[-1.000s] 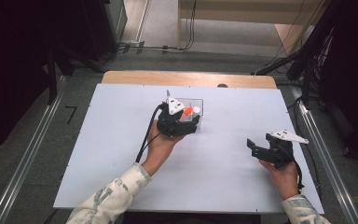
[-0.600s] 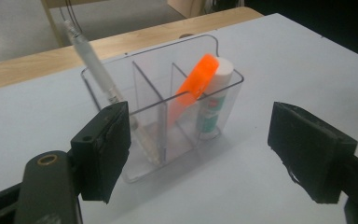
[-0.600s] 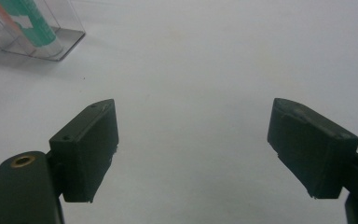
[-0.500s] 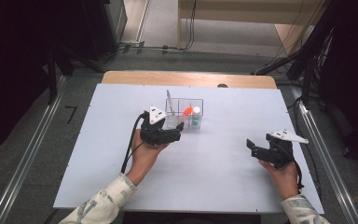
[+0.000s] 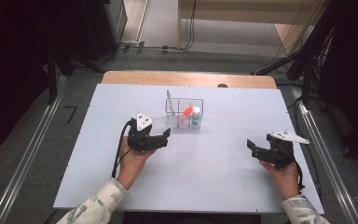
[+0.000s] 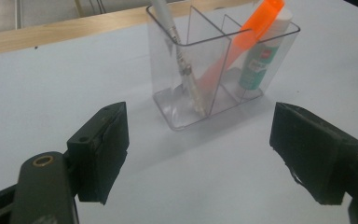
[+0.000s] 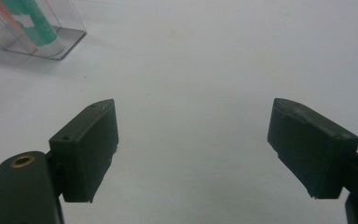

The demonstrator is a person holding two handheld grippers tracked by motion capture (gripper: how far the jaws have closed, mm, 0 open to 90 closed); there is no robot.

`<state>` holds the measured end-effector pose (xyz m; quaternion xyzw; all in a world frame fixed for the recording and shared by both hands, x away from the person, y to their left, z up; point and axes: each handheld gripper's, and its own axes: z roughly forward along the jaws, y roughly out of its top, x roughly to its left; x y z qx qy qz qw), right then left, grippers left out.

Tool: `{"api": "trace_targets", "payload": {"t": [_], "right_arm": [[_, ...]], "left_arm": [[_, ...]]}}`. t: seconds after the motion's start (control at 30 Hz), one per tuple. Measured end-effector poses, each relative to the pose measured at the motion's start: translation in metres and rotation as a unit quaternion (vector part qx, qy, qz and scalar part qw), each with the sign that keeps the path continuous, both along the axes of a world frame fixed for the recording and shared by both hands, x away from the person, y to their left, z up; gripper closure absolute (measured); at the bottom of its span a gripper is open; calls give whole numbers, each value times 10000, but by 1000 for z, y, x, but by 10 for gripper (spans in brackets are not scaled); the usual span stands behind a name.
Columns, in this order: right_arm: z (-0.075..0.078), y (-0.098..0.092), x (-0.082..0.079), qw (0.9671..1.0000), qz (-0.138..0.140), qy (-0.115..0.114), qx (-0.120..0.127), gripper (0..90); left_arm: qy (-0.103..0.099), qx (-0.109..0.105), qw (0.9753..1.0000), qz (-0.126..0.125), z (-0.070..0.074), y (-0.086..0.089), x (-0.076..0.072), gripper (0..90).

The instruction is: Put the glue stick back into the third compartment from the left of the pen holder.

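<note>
The clear organizer (image 5: 184,114) stands on the white table (image 5: 98,140), holding a pen (image 6: 179,56), an orange marker (image 6: 256,28) and a glue stick (image 6: 256,65). The left tongs (image 5: 166,135) sit open just beside it, empty. The right tongs (image 5: 252,148) gape open, well apart from it.

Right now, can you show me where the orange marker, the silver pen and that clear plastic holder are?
orange marker (image 6: 255,29): left gripper view, on its upper body.
silver pen (image 6: 181,60): left gripper view, midway along its barrel.
clear plastic holder (image 6: 203,109): left gripper view, on its front wall near the base.
</note>
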<state>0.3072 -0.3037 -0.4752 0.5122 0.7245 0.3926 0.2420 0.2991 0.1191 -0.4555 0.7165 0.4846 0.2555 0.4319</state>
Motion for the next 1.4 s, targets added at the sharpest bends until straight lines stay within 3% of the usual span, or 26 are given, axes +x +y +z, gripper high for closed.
{"api": "trace_targets", "payload": {"t": [0.3,0.87,1.4], "right_arm": [[0,-1,-1,10000,10,-9,0,150],[1,-8,-7,10000,-57,21,49,150],[1,-13,-13,9999,-112,39,101,150]], "left_arm": [[123,50,9998,159,-8,19,-11,204],[194,-42,9986,495,-16,59,-38,205],[232,-167,9957,884,-20,91,-57,207]]}}
